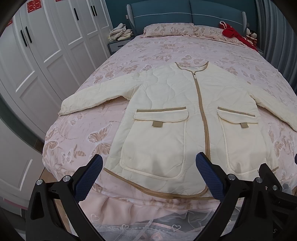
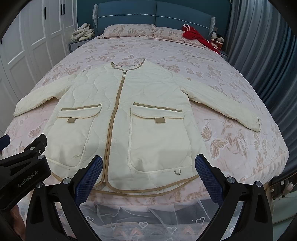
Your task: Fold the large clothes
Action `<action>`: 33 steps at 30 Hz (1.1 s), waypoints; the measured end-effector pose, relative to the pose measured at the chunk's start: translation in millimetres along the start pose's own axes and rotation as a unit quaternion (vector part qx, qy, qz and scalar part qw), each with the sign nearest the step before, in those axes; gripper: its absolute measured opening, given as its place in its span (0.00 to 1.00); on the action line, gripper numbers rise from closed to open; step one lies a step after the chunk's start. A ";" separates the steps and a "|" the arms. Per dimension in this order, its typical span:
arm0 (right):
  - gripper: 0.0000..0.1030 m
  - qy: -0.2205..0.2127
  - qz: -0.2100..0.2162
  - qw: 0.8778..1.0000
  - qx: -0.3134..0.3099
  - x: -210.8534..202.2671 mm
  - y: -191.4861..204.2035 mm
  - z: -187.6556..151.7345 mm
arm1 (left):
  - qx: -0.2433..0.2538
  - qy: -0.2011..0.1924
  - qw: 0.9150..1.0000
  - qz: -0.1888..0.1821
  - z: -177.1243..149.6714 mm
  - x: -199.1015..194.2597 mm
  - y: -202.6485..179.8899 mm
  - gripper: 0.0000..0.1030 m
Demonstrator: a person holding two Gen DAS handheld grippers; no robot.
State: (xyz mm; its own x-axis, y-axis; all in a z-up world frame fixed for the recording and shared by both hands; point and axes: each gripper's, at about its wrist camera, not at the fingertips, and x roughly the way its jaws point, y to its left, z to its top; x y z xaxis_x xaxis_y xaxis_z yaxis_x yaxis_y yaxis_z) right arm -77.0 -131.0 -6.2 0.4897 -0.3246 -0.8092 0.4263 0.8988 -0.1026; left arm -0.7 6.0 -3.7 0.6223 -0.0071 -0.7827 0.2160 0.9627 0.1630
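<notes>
Quilted cream jacket (image 1: 178, 115) lies flat, front side up, on a bed (image 1: 130, 55) covered with a pink butterfly-print bedspread. Zip closed along the tan-trimmed centre line from hem to collarless neckline. Both sleeves spread outward to either side, resting on the bedspread. Two large patch pockets with tan-edged flaps and tan tabs sit on the lower front; hem lies at the near edge of the mattress, neckline toward the headboard (image 1: 185, 13).

Left gripper (image 1: 149, 173): jaws spread wide, nothing between the blue textured pads. It hangs above the near hem, over the pocket on the left side of the view; no contact with the fabric visible.

Right gripper (image 2: 148, 173): jaws likewise spread wide and empty, held over the hem near the zip and the right-hand pocket. A small metal hook-like fitting shows at that pocket's lower corner; what it is I cannot resolve. Part of the left gripper's black body is visible at the left edge of the right wrist view, beside the jacket's lower corner.

Surroundings: two pillows (image 1: 167, 29) in matching print at the head of the bed; a red garment (image 1: 232, 33) by the right-hand pillow, with small dolls (image 1: 251, 35) just beyond it. A pile of pale folded clothes (image 1: 120, 32) sits on the nightstand (image 1: 118, 45) left of the bed. White wardrobe (image 1: 46, 46) along the left wall; grey curtain (image 2: 259, 46) on the right.
</notes>
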 end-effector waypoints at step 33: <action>0.95 -0.001 0.000 1.000 -0.001 -1.0 3.5 0.9 | 0.001 0.001 1.000 0.000 0.1 0.3 -0.1 0.95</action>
State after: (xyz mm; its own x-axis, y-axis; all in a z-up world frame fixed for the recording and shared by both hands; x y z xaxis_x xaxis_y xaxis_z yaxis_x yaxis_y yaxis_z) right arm -75.3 -127.8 -5.1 0.4907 -0.3252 -0.8084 0.4251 0.8992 -0.1036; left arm -0.5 5.9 -3.8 0.6205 -0.0061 -0.7842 0.2166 0.9624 0.1640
